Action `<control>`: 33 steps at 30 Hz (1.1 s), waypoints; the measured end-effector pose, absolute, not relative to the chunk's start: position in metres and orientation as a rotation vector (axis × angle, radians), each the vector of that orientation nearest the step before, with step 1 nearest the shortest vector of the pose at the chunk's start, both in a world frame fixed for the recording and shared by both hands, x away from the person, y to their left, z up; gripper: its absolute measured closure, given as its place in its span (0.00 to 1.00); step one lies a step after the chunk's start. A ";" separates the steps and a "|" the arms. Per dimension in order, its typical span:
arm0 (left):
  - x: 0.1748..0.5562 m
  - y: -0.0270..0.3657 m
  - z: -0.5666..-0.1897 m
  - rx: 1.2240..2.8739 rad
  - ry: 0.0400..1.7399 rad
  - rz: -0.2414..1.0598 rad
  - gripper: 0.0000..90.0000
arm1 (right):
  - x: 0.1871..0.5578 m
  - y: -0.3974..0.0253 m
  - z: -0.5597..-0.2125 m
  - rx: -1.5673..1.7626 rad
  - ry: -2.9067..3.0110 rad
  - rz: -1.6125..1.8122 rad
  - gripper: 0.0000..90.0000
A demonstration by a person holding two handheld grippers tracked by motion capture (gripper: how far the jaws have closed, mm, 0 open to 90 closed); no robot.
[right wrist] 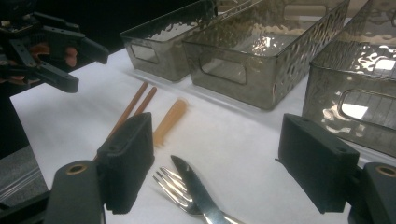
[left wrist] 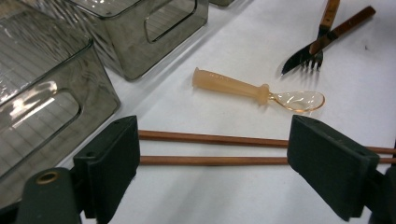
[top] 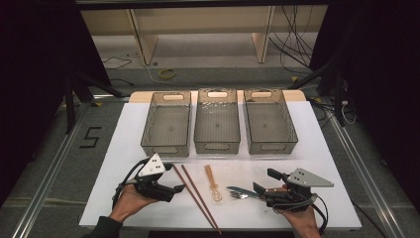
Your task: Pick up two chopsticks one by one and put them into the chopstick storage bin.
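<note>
High view: you look forward and down from above your side, taking in the whole tabletop (top: 317, 148).
Left gripper view: low and close, facing across the chopsticks (left wrist: 210, 149) toward the spoon (left wrist: 257, 91).
Right gripper view: low and close, facing the bins (right wrist: 261, 56).
Shared: both gripper views show the chopsticks, spoon and bins.

Chopsticks (left wrist: 210, 149) matt wood; spoon (left wrist: 257, 91) translucent plastic; bins (top: 217, 121) glossy smoked plastic.
</note>
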State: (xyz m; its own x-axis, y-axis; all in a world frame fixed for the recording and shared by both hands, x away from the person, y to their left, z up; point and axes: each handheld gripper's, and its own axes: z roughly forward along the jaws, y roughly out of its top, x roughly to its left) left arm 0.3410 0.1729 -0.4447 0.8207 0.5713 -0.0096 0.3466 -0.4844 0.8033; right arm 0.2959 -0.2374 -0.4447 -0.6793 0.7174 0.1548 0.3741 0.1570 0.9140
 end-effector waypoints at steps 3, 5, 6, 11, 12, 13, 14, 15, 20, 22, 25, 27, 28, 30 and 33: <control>0.347 0.168 -0.444 2.180 0.619 0.304 0.21 | 0.296 -0.237 -0.445 1.048 2.126 1.530 0.31; 0.351 0.165 -0.443 2.223 0.582 0.301 0.21 | 0.296 -0.237 -0.445 1.047 2.128 1.527 0.31; 0.353 0.163 -0.443 2.240 0.568 0.299 0.21 | 0.296 -0.237 -0.445 1.049 2.128 1.531 0.31; 0.360 0.157 -0.442 2.327 0.489 0.299 0.22 | 0.296 -0.236 -0.445 1.054 2.137 1.526 0.31; 0.362 0.156 -0.442 2.343 0.478 0.297 0.23 | 0.296 -0.236 -0.446 1.055 2.141 1.522 0.31; 0.363 0.155 -0.441 2.369 0.456 0.291 0.23 | 0.296 -0.236 -0.446 1.055 2.141 1.522 0.31; 0.366 0.153 -0.441 2.391 0.437 0.288 0.25 | 0.296 -0.236 -0.446 1.055 2.144 1.521 0.31; 0.367 0.152 -0.441 2.406 0.428 0.285 0.26 | 0.297 -0.236 -0.446 1.055 2.146 1.521 0.31; 0.373 0.144 -0.443 2.489 0.354 0.294 0.31 | 0.297 -0.236 -0.447 1.052 2.156 1.515 0.31; 0.376 0.142 -0.442 2.518 0.319 0.277 0.33 | 0.297 -0.235 -0.447 1.052 2.161 1.514 0.31; 0.378 0.138 -0.445 2.570 0.271 0.268 0.37 | 0.297 -0.234 -0.447 1.051 2.170 1.508 0.31; 0.380 0.136 -0.446 2.586 0.253 0.262 0.39 | 0.297 -0.234 -0.448 1.048 2.171 1.509 0.31; 0.382 0.136 -0.446 2.594 0.237 0.256 0.40 | 0.298 -0.234 -0.448 1.049 2.173 1.508 0.31; 0.384 0.135 -0.447 2.618 0.207 0.249 0.42 | 0.298 -0.234 -0.448 1.046 2.176 1.504 0.31; 0.388 0.134 -0.447 2.645 0.178 0.222 0.45 | 0.299 -0.233 -0.449 1.050 2.176 1.500 0.31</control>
